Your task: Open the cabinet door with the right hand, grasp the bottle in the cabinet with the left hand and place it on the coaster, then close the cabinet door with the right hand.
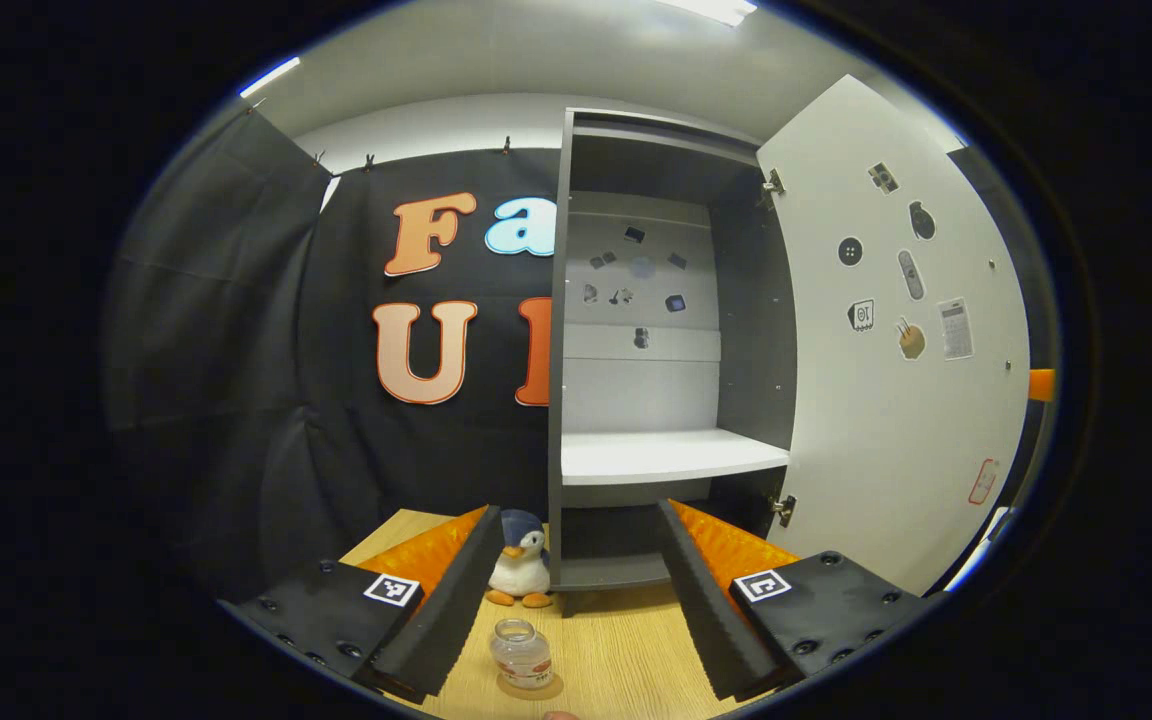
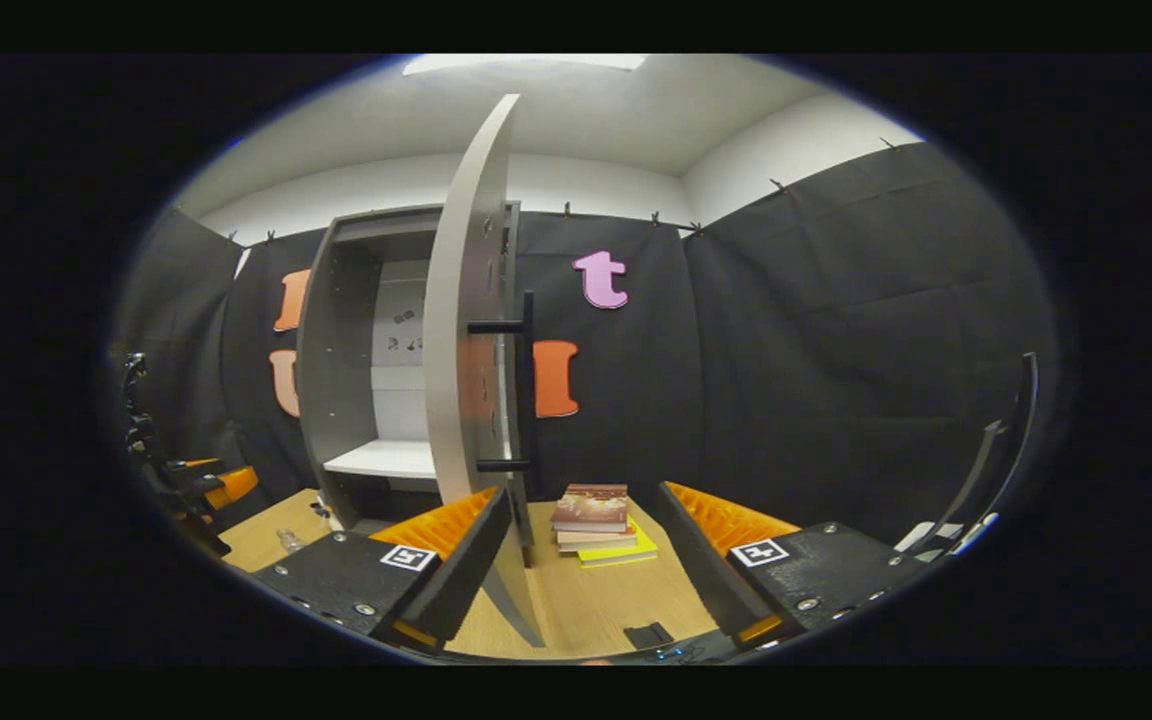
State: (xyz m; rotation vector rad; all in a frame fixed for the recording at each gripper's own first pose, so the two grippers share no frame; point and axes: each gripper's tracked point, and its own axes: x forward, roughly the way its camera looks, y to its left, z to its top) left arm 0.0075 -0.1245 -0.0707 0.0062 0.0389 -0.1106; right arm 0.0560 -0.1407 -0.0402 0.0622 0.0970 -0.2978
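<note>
Left hand-held gripper (image 1: 576, 590) I was driving had black screw-dotted finger mounts, each with a square black-and-white marker tag, ribbed inner faces. Right hand-held gripper (image 2: 576, 560) looked identical.

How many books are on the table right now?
3 that I can make out: one stack of books on the table right of the open cabinet door, yellow one lowest. Thinner ones might be hidden within it.

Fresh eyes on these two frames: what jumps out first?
The open cabinet with its door swung wide to the right, shelves bare. Then the small glass bottle standing on the wooden table between the open left gripper fingers, a penguin plush behind it. In the right gripper view, stacked books sit beyond the door's edge.
</note>
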